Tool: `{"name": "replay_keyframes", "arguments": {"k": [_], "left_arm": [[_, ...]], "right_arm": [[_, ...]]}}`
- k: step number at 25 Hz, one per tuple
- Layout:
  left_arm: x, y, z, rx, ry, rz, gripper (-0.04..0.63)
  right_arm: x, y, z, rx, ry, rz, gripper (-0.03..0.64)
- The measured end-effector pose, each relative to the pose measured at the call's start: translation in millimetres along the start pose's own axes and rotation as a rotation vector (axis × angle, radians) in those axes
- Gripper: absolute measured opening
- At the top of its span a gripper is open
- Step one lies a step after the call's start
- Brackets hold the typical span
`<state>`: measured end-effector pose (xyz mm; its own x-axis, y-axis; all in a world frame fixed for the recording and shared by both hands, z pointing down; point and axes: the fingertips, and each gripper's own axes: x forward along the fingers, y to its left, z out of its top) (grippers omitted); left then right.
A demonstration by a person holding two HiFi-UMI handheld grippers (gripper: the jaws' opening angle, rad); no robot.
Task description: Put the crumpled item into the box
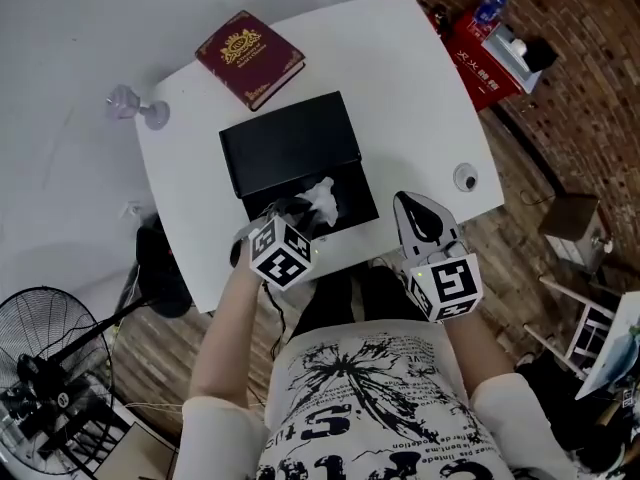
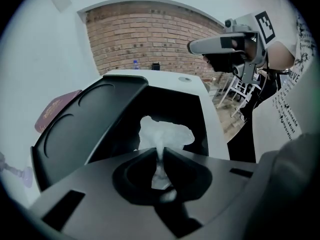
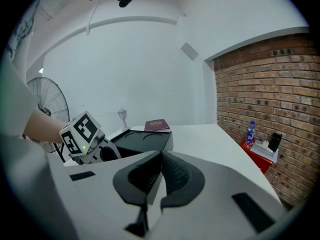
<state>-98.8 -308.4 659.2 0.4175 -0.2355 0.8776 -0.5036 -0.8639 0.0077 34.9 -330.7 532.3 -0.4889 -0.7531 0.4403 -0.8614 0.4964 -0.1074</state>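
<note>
The left gripper's (image 2: 161,151) jaws pinch a strand of the crumpled paper (image 2: 162,133), whose bulk hangs over the open black box (image 2: 200,115) at frame centre (its lid (image 2: 90,129) lies just behind). The right gripper's (image 3: 160,156) jaws are pressed together, empty, at the tabletop's (image 1: 420,88) lower-right edge. A red book (image 1: 250,56) lies upper left, apart from the lid.

A dark red book (image 1: 250,58) is laid on the white bench (image 1: 420,78), well beyond the left gripper (image 1: 300,211). A small lamp-shaped ornament (image 1: 135,106) is seen at the bench's far left edge. A round disc (image 1: 465,178) is set just right of the right gripper (image 1: 410,204). A fan (image 1: 50,368) is stood on the floor, behind the left gripper.
</note>
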Motion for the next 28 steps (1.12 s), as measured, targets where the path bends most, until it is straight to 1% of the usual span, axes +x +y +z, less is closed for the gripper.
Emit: {"name": "replay_keyframes", "arguments": {"k": [2, 7, 10, 14, 17, 20, 22, 24, 26, 28], "left_arm": [[-1, 1, 2, -0.014, -0.012, 0.006, 0.063], [-19, 5, 15, -0.039, -0.066, 0.068, 0.141], [-39, 2, 26, -0.066, -0.112, 0.091, 0.143], [-71, -1, 37, -0.100, -0.184, 0.142, 0.133], [-101, -8, 48, -0.150, -0.270, 0.178, 0.119], [-135, -11, 59, -0.201, -0.366, 0.244, 0.085], [-162, -11, 66, -0.234, -0.441, 0.297, 0.061], [-188, -9, 70, -0.264, -0.518, 0.368, 0.041], [-215, -7, 70, -0.289, -0.590, 0.439, 0.029], [-239, -7, 70, -0.308, -0.648, 0.489, 0.020]], "right_arm": [[-3, 0, 0, 0.003, 0.001, 0.001, 0.015], [-10, 12, 6, -0.024, -0.006, 0.037, 0.015], [-17, 19, 15, -0.048, -0.028, 0.075, 0.015], [-26, 26, 36, -0.092, -0.074, 0.112, 0.015], [-35, 30, 51, -0.113, -0.104, 0.129, 0.015], [-44, 35, 62, -0.139, -0.125, 0.153, 0.015], [-49, 40, 68, -0.158, -0.135, 0.169, 0.015], [-53, 46, 74, -0.177, -0.147, 0.184, 0.015], [-56, 52, 81, -0.197, -0.161, 0.203, 0.015], [-59, 58, 89, -0.216, -0.180, 0.221, 0.015]]}}
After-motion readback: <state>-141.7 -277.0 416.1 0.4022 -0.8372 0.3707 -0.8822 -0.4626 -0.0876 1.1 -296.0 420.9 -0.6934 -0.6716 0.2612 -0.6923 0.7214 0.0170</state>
